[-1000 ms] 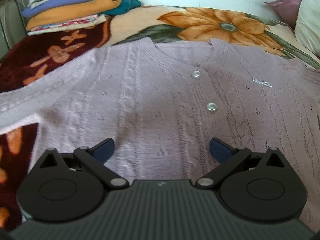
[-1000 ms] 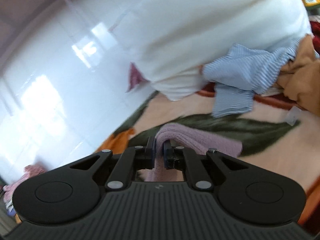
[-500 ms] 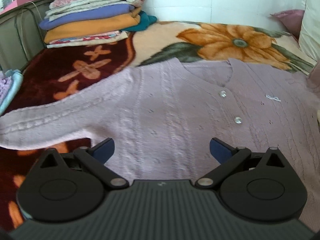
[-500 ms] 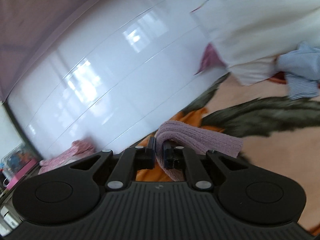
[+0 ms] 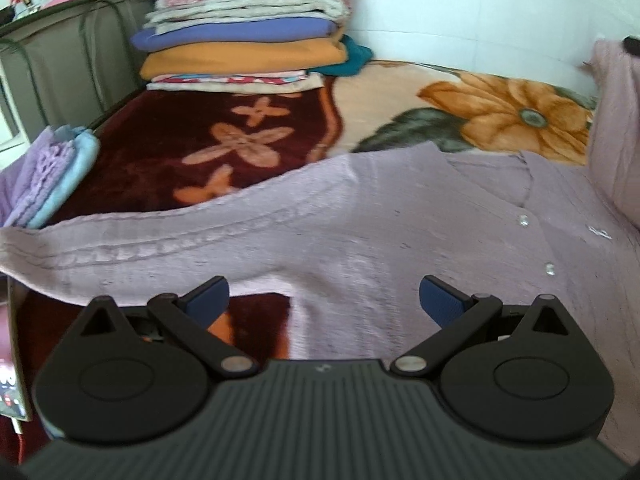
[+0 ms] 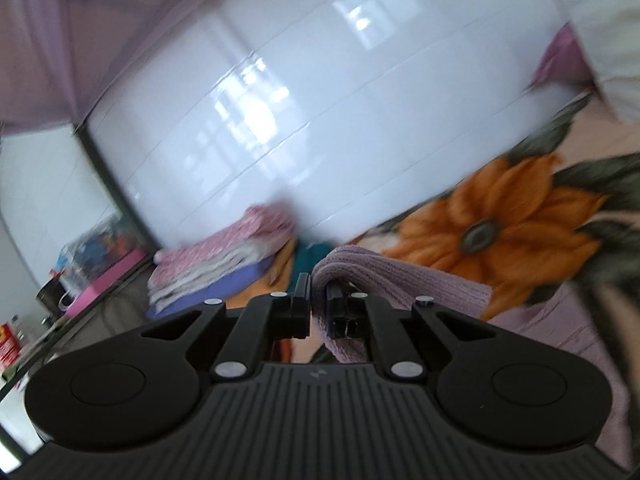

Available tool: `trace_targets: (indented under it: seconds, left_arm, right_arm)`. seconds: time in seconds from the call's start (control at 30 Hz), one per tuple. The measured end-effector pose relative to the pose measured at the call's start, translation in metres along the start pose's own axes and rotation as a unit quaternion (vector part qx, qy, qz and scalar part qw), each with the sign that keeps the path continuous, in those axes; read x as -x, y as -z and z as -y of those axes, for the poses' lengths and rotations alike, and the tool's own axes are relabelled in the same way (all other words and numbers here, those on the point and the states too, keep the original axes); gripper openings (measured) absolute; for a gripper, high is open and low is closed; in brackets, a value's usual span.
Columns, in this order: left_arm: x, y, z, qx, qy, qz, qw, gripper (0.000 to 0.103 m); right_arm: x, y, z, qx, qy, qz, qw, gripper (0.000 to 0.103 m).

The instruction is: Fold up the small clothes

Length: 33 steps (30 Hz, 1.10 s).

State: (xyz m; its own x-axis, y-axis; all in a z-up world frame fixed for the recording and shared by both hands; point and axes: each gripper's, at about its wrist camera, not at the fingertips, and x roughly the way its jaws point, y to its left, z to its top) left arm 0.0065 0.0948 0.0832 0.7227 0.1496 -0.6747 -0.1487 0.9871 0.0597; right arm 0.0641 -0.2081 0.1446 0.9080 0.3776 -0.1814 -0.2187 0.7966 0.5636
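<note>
Your right gripper (image 6: 319, 300) has carried the pinched sleeve (image 6: 400, 280) of the lilac cardigan (image 5: 360, 232) across, bringing the folded stack (image 6: 224, 264) into view. Your left gripper (image 5: 324, 296) has drawn back leftward, exposing the other sleeve (image 5: 120, 244) and lifted fabric at right.

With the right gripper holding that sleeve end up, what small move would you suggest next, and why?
Probably carry the sleeve end across and lay it on the cardigan. The right gripper is shut on the cuff, raised, while the body lies flat, buttons up, on the blanket. The left gripper is open and holds nothing.
</note>
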Motion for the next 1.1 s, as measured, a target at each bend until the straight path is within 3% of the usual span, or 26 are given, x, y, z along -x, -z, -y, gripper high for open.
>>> trace_targets:
  seconds: [0.23,0.47,0.57,0.6,0.63,0.73,0.93,1.1]
  left_arm:
    - [-0.001,-0.001,-0.026,0.016,-0.011,0.010,0.9998,0.103]
    - [-0.008,0.004,-0.034,0.015,-0.012,0.004,0.9998,0.103]
    - [-0.011,0.005,-0.033,0.013,-0.007,0.003,0.9999,0.103]
    - [-0.011,0.005,-0.032,0.011,-0.005,0.003,0.9999,0.103]
    - [-0.012,0.005,-0.031,0.010,-0.004,0.003,0.9999,0.103]
    - [-0.012,0.003,-0.026,0.006,-0.002,0.005,1.0000,0.103]
    - [-0.007,-0.009,-0.003,-0.014,0.022,0.016,0.9995,0.103]
    - [-0.012,-0.023,0.032,-0.045,0.056,0.030,0.9970,0.103]
  right_arm:
    - [-0.056,0.076,-0.049,0.021,-0.026,-0.066,0.997,0.007]
    - [-0.117,0.153,-0.052,0.037,-0.002,-0.171,0.985,0.009]
    - [-0.131,0.175,-0.045,0.027,0.006,-0.214,0.977,0.023]
    - [-0.133,0.180,-0.042,0.021,0.003,-0.225,0.974,0.036]
    - [-0.130,0.181,-0.038,0.016,0.000,-0.231,0.973,0.051]
    - [-0.120,0.182,-0.037,0.011,-0.021,-0.230,0.973,0.068]
    - [-0.072,0.146,-0.026,0.016,-0.037,-0.213,0.976,0.074]
    - [-0.038,0.114,0.003,0.055,0.027,-0.176,0.982,0.075]
